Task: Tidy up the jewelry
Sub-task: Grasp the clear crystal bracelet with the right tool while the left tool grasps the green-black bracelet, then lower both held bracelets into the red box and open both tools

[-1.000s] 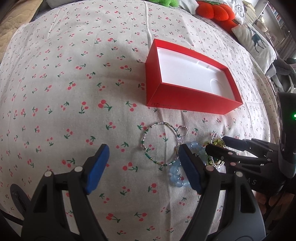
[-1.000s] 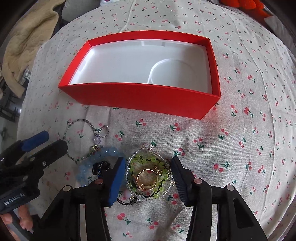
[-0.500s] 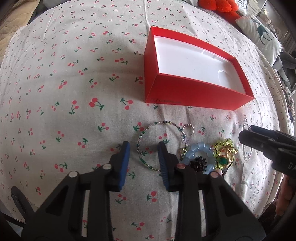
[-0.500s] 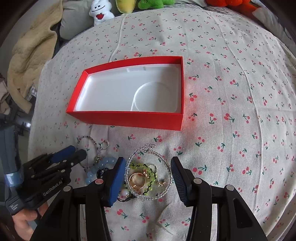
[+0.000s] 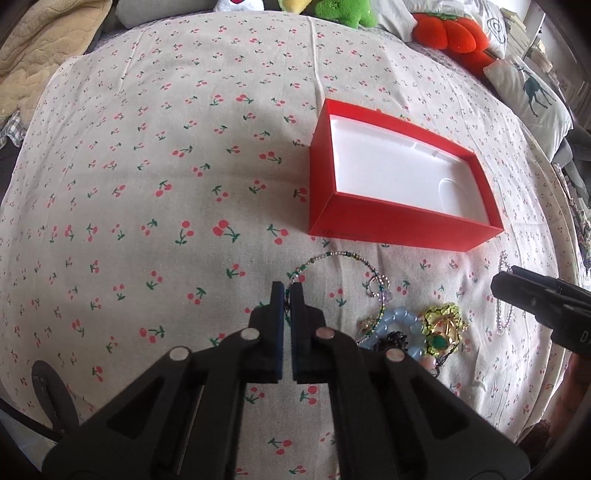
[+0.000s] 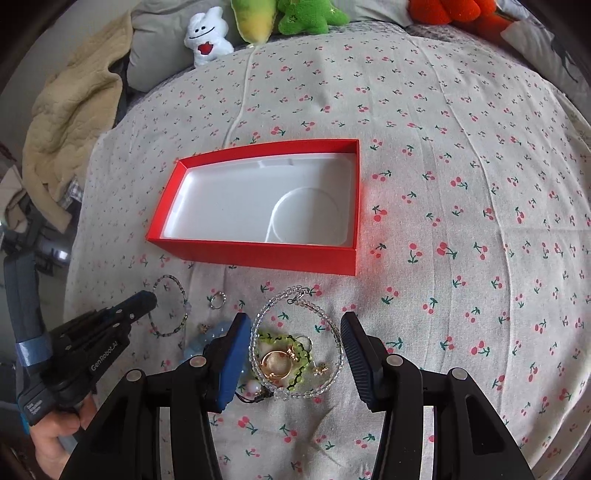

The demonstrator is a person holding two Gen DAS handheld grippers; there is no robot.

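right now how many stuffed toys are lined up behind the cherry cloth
4 in the right wrist view: white toy leftmost, yellow toy, green toy, red toy at right. More may sit beyond the frame.

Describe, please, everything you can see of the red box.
The red box is a shallow, open rectangular box, probably cardboard, with no lid in view. Its outer walls are plain red; inside sits a white moulded liner with a round recess near one end and a small notch at the far wall. It holds nothing. It lies flat on the cherry-print cloth, beyond the jewelry, and neither gripper touches it.
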